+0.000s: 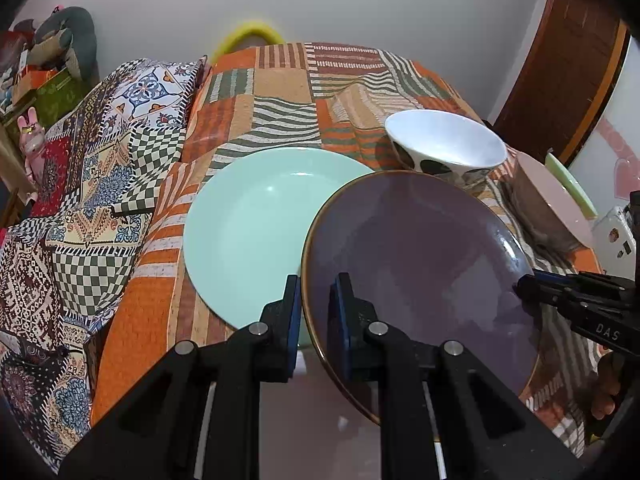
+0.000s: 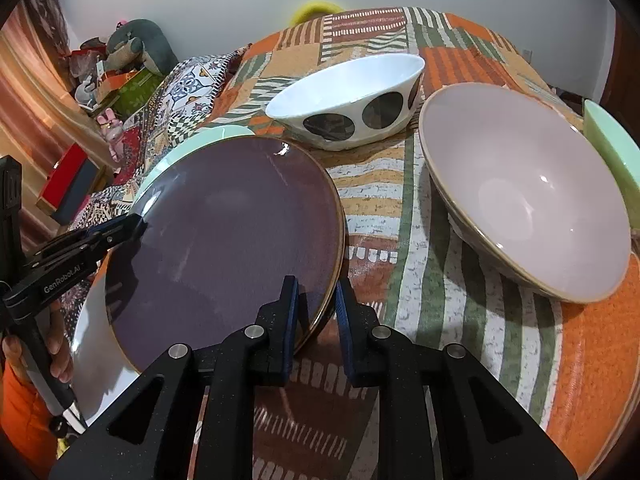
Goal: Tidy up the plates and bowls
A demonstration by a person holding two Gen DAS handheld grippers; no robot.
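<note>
Both claws on the purple plate (image 1: 416, 280), one at each rim.

Left claw (image 1: 314, 312) is nearly closed, its pads astride the plate's left edge; right claw (image 2: 316, 308) likewise pinches the opposite edge, jaws just a rim's width apart. The plate sits tilted, overlapping the mint plate (image 1: 256, 228) on the patterned cloth (image 2: 400, 216). Behind it stands the spotted bowl (image 2: 348, 100); to its right, the pink bowl (image 2: 524, 188), with a green bowl (image 2: 616, 156) at the far edge.
</note>
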